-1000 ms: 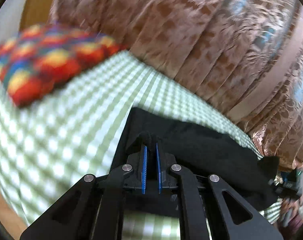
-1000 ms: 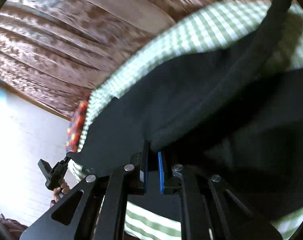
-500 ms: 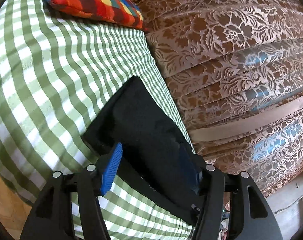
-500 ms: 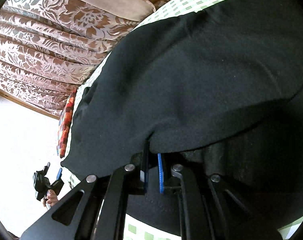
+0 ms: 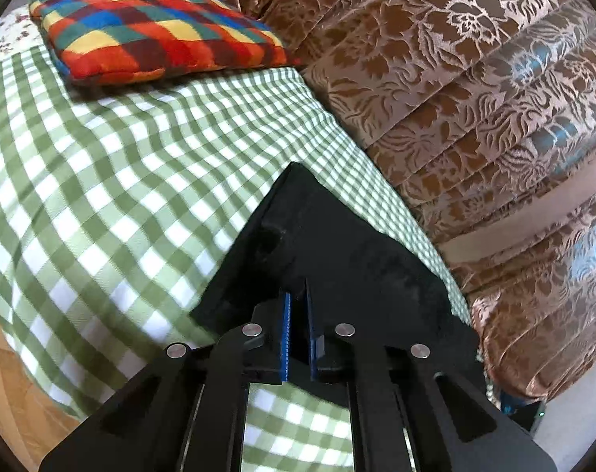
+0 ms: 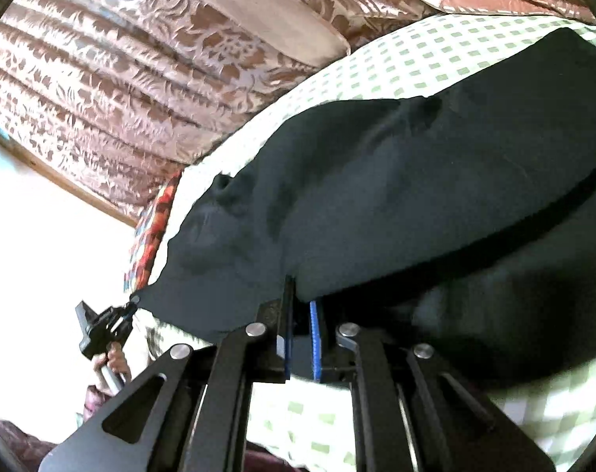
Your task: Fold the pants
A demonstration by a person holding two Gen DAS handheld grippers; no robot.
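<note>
Now, pants: black, lying on the green-checked bed; from my left wrist view they run from 12 o'clock down past the tongs toward 4 o'clock.
Left tongs: have just been closing and now pinch a pants edge.
Right tongs: pressed together on a raised fold of the same cloth, which hangs over a darker layer below.
Step in hand: I judge I am carrying a fold across; both edges should travel level and together, so the layer lands square and does not drag the lower one.
Watch: keep the cloth taut between the tongs, or it sags in the middle.
Surroundings: patchwork cushion at 11 o'clock, brown floral curtain at 2 o'clock.
Hidden: waistband and hems; I cannot tell which end I hold.
Cut off: the pants at 4 o'clock in the left view.
</note>
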